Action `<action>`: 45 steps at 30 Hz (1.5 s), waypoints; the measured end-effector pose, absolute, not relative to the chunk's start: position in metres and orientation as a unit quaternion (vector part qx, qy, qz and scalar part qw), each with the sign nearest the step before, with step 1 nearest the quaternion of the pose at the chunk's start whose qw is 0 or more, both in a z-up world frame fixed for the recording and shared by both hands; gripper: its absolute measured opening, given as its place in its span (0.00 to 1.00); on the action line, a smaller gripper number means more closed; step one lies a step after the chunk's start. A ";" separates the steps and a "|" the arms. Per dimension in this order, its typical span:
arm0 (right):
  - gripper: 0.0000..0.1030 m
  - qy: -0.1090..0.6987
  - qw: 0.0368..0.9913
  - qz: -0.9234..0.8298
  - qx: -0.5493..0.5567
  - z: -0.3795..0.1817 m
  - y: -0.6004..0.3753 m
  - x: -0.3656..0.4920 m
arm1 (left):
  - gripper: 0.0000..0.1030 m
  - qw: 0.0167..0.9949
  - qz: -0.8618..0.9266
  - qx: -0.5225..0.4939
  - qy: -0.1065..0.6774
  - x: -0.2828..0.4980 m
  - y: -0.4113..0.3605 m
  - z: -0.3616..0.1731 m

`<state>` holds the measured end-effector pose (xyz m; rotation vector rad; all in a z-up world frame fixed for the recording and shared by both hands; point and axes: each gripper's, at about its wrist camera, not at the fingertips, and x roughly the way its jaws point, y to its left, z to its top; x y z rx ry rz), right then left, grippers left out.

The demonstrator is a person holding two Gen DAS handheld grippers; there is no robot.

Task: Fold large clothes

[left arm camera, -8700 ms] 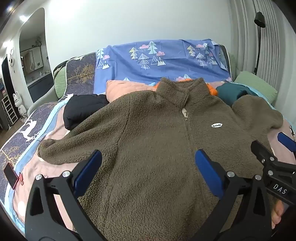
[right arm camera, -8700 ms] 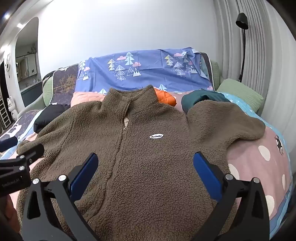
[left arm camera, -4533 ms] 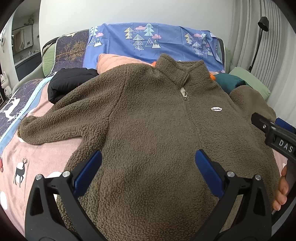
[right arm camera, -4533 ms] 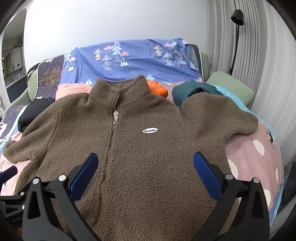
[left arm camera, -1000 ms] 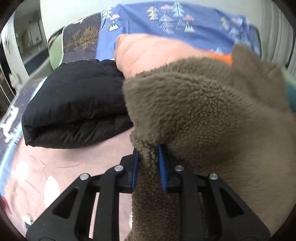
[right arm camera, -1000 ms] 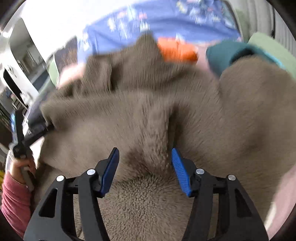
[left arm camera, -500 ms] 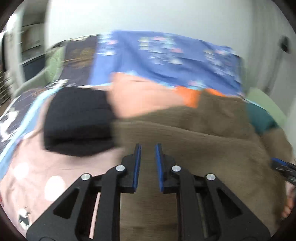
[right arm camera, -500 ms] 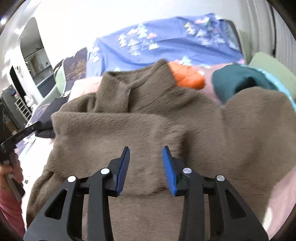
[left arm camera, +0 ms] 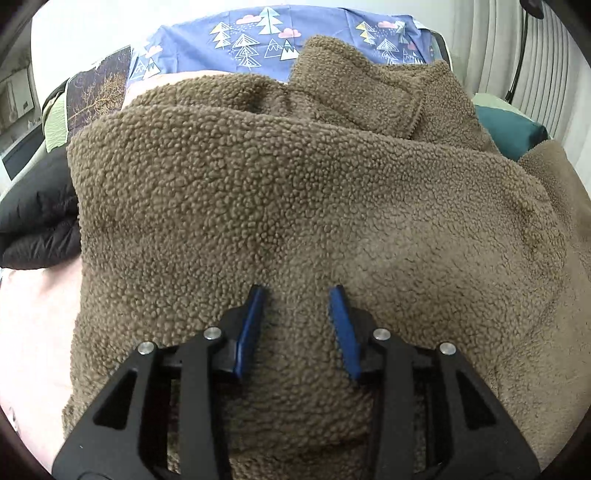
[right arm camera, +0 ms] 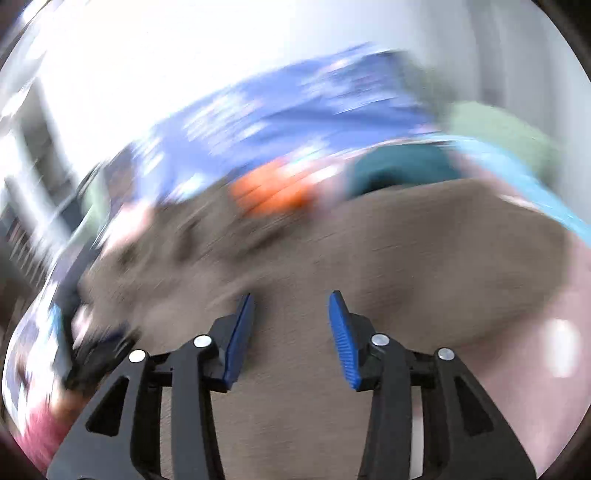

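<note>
Brown fleece jacket (left arm camera: 295,206) spread on bed, one sleeve folded across chest, collar (left arm camera: 354,92) toward blue tree-print sheet (left arm camera: 258,33). Left gripper (left arm camera: 297,314) over folded sleeve, jaws opening, blue pads apart, nothing pinched. Right gripper (right arm camera: 291,321) above jacket's other side (right arm camera: 406,258), jaws opening, empty; view badly blurred. Black folded garment (left arm camera: 37,221) at jacket's left edge, teal garment (left arm camera: 509,129) at right, pink bedsheet (left arm camera: 33,332) below.

Left hand-held gripper (left arm camera: 297,291) opening, empty, over folded brown fleece (left arm camera: 295,192).
</note>
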<state>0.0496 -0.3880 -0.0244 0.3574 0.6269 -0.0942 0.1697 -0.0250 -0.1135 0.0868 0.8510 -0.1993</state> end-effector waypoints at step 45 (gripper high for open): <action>0.26 0.372 0.894 0.245 -0.040 -0.075 -0.130 0.104 | 0.77 0.903 -0.166 -0.189 0.348 0.113 0.089 -0.051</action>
